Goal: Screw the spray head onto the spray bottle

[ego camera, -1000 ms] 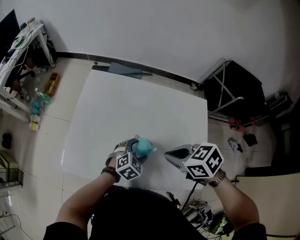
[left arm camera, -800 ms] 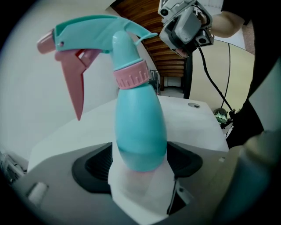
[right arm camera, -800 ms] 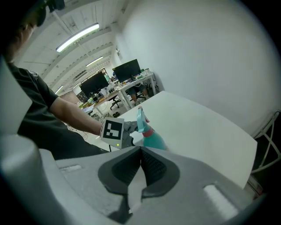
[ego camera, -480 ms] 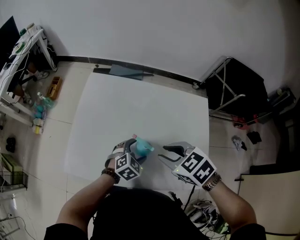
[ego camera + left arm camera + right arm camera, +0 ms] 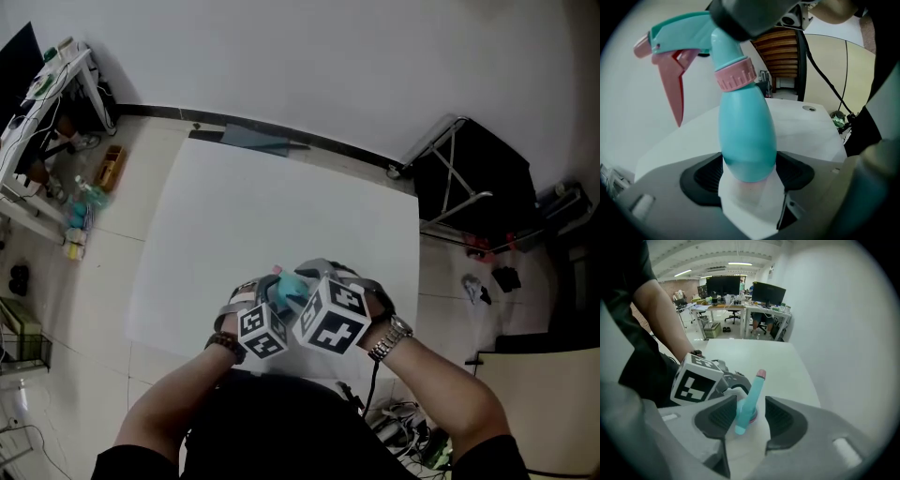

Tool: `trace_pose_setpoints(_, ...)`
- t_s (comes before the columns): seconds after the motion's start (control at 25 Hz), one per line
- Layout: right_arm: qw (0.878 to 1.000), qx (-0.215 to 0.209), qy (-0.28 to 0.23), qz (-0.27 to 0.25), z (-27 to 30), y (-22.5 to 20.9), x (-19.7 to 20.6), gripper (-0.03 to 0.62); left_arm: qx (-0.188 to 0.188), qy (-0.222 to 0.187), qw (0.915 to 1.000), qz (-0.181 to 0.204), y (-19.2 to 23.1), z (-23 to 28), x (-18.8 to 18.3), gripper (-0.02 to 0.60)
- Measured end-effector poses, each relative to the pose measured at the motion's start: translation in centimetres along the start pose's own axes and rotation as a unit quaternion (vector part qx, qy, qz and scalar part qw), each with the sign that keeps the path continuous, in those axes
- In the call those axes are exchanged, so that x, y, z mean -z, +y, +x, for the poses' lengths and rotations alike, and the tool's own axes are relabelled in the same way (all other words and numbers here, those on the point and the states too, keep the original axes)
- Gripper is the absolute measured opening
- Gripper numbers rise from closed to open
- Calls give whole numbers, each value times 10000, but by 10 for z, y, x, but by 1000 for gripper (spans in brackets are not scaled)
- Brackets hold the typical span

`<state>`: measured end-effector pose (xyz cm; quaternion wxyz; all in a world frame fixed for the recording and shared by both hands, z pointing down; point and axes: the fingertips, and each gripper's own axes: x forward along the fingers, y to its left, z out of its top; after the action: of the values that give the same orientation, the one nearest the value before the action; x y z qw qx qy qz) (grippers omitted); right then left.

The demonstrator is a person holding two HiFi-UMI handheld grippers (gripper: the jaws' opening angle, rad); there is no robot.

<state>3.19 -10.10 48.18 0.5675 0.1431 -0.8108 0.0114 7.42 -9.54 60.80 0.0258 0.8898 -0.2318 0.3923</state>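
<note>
By table (image 5: 281, 206) front edge: spray bottle (image 5: 290, 286); bare top beyond.

L tool (image 5: 749, 174) clamps bottle (image 5: 745, 133); R tool (image 5: 751, 417) jaws just opened round spray head (image 5: 753, 392), prob. loose.

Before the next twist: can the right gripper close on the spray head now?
Probably yes. The right gripper, its jaws just opening, has the spray head between them with nothing blocking, and the left gripper holds the spray bottle steady.
</note>
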Motion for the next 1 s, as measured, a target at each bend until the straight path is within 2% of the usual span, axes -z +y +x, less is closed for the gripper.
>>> trace_pose_setpoints(0.16, 9992, -168, 375, -5, 12, -1, 16, 172, -148, 122, 9996, 220, 1, 0, -1, 374)
trace_pose_setpoints(0.32, 9990, -292, 293, 169, 9, 2, 25, 123, -259, 238, 9983, 469, 3, 0, -3, 371)
trace_pose_setpoints(0.48, 9986, -424, -54, 295, -1, 2, 30, 124, -261, 294, 9970, 669, 1, -3, -4, 370)
trace_pose_setpoints(0.64, 9974, -420, -563, 176, -12, 1, 34, 123, -280, 287, 9962, 770, 3, -11, -11, 367)
trace_pose_setpoints(0.8, 9943, -293, -1028, 11, -22, -2, 34, 123, -310, 276, 9957, 834, 6, -18, -18, 365)
trace_pose_setpoints(0.92, 9933, -79, -1130, -247, -26, -6, 37, 123, -366, 337, 9948, 890, 9, -22, -21, 364)
trace_pose_setpoints(1.0, 9936, 74, -1122, 88, -25, -12, 41, 123, -518, 483, 9924, 1009, 14, -23, -21, 360)
